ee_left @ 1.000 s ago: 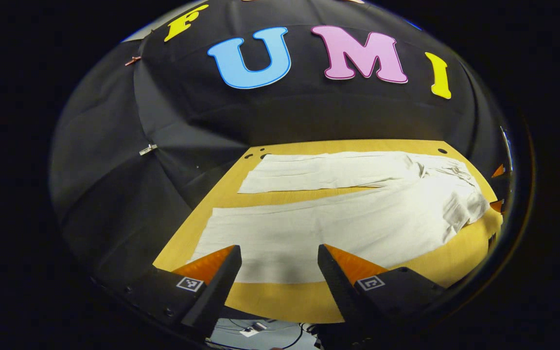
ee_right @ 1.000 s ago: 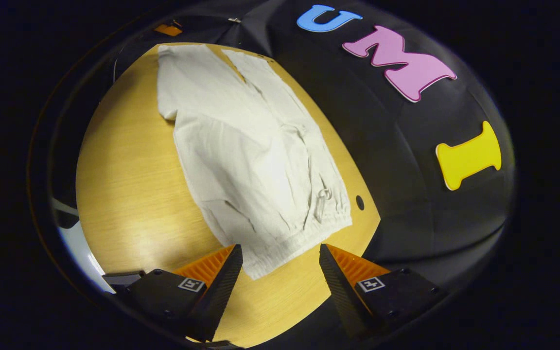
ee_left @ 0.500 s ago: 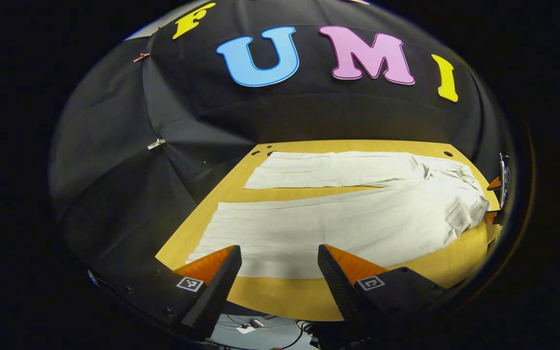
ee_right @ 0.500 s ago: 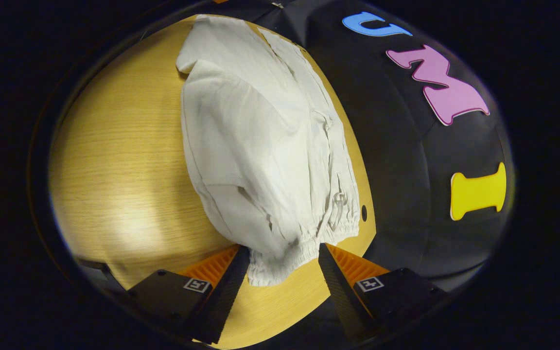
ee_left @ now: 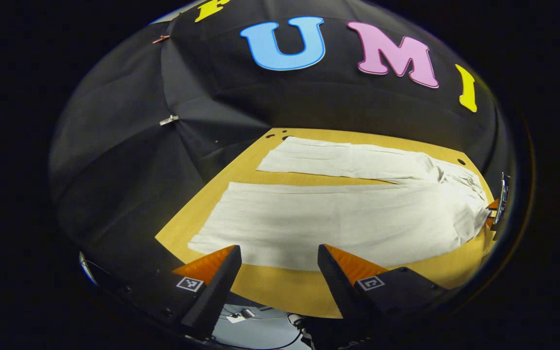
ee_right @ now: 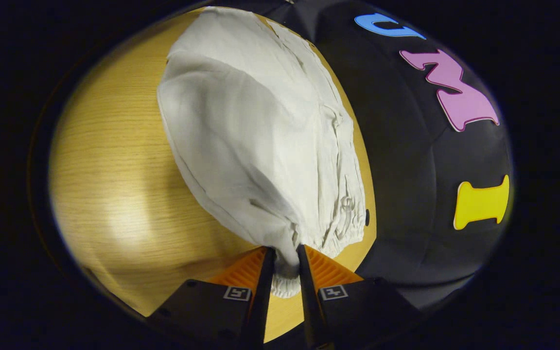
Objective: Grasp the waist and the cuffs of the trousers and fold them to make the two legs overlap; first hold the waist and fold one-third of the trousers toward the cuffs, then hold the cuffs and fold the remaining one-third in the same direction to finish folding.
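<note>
While my left tongs (ee_left: 277, 262) hang above the near edge of the tabletop (ee_left: 285, 291), their two fingers stand well apart with nothing between them. Seen from the left gripper view, the pale trousers (ee_left: 328, 221) lie flat on the wooden tabletop, spread lengthwise across it. The two legs are apart, with a strip of bare wood between them. The nearer leg runs just beyond my fingertips, its cuff (ee_left: 207, 233) toward the left side. The farther leg's cuff (ee_left: 280, 155) lies near the back edge, close to the booth's black cloth wall (ee_left: 129, 146). At the far right of this view the waist (ee_left: 472, 201) bunches up, and part of my other tongs (ee_left: 496, 211) shows there against the cloth. Below the tabletop's near edge I can see a patch of light floor (ee_left: 260, 333) with cables on it.

From the right gripper view, my right tongs (ee_right: 284, 260) are clamped on the waist (ee_right: 287, 272) of the trousers (ee_right: 255, 131), both fingers pressing on the gathered band at its near corner. A little of the band pokes out beneath the fingertips. The cloth rises from the tabletop (ee_right: 114, 194) toward the grip in a rounded fold, and the rest of the trousers stretches away toward the far end. The gathered waistband's other part lies at the tabletop's right edge, beside the black cloth wall (ee_right: 416, 160).
</note>
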The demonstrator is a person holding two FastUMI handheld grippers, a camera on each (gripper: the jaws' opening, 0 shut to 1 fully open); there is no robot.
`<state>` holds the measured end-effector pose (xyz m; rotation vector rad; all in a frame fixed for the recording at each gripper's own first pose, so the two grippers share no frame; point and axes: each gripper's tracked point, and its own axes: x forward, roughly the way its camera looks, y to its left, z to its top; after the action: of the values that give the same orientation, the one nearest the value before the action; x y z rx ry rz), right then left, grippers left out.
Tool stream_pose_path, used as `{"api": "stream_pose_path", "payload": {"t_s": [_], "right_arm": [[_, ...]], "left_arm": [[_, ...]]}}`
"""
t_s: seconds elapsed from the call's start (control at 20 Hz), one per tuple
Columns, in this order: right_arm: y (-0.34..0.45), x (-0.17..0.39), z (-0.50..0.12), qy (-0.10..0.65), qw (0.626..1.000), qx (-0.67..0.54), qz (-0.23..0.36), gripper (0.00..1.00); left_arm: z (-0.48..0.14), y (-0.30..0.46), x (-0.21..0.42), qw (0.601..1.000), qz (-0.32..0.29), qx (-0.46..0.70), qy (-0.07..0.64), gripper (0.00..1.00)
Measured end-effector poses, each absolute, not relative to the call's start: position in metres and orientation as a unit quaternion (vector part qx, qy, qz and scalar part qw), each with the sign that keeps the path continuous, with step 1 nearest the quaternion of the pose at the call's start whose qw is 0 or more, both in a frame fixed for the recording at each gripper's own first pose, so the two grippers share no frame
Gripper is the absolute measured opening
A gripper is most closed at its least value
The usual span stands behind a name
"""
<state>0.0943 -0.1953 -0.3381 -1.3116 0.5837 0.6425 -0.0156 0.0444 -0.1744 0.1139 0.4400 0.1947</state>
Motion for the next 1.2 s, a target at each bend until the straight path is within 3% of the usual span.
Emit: {"api": "stream_pose_path", "payload": {"t_s": [0.15,0.3,0.5,0.8,1.2], "right_arm": [[-0.193,0.098,-0.342,0.263,0.702,-0.593,0.295,0.20],[-0.193,0.099,-0.347,0.290,0.685,-0.593,0.308,0.15],[-0.189,0.095,-0.344,0.347,0.689,-0.539,0.338,0.06],[-0.189,0.093,-0.345,0.343,0.655,-0.567,0.363,0.06],[-0.188,0.093,-0.345,0.346,0.640,-0.581,0.365,0.06]], "left_arm": [[-0.184,0.070,-0.015,0.963,0.109,0.089,0.231,0.98],[-0.186,0.080,-0.011,0.962,0.104,0.098,0.232,0.98],[-0.189,0.111,-0.001,0.950,0.097,0.189,0.230,0.98],[-0.202,0.164,0.013,0.889,0.054,0.381,0.247,0.97],[-0.248,0.219,0.022,0.765,-0.018,0.580,0.279,0.96]]}}
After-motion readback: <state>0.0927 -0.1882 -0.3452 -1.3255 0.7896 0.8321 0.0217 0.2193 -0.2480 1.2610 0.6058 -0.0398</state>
